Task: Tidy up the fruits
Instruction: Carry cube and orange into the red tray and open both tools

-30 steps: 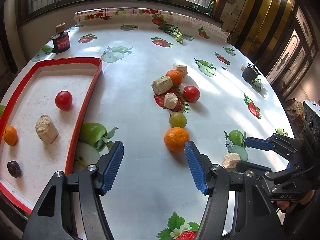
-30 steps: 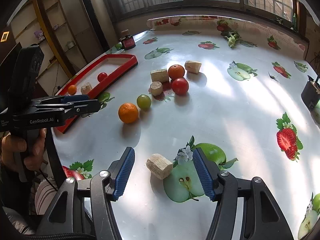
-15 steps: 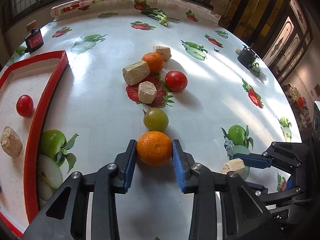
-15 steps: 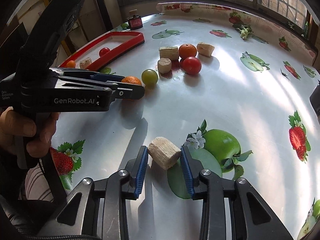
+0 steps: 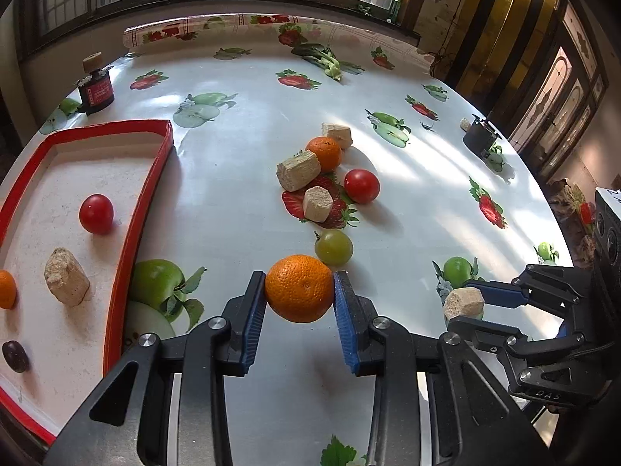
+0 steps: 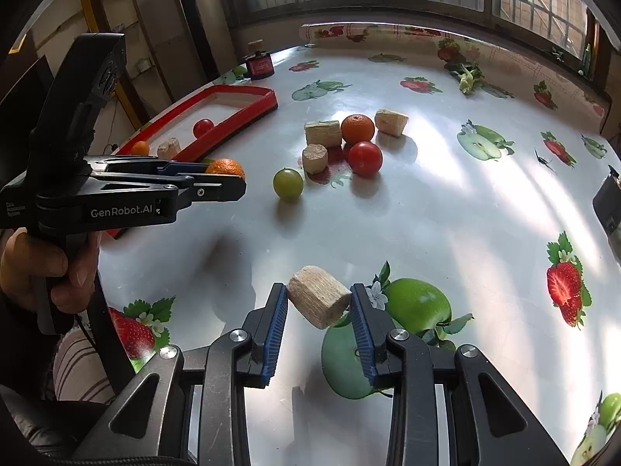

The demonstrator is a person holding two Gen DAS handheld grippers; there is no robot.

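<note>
Left hand-held gripper [image 5: 299, 303]: I see its two blue pads closed against the sides of a large orange [image 5: 299, 288], near the middle of the desk [image 5: 240, 89]. The right wrist view shows the same orange [image 6: 225, 167] above the black fingers; whether it is lifted off the desk I cannot tell.

Right hand-held gripper [image 6: 319, 320]: its pads are pressed on a beige chunk [image 6: 319, 301] that sits tilted between them, over the printed green apple — a shadow lies on the cloth just below it.

Green grape [image 5: 333, 247]: on the desk just beyond the held orange, slightly to the right and very close to it.

Middle cluster: farther away I see a red tomato [image 5: 361, 185], a second orange [image 5: 325, 153] and three beige chunks; one chunk [image 5: 298, 171] touches the second orange on its left, one [image 5: 318, 204] lies nearer on the printed strawberry, one [image 5: 337, 135] lies at the far side.

Red tray [image 5: 145, 209]: on the left side of the desk. It holds a small tomato [image 5: 96, 213], a beige chunk [image 5: 66, 281], a small orange [image 5: 6, 289] at the left edge and a dark plum [image 5: 15, 356] nearest to me.

Other things: a dark jar with a cork stopper [image 5: 96, 86] stands at the far left — a small black object [image 5: 479, 139] stands at the far right.
</note>
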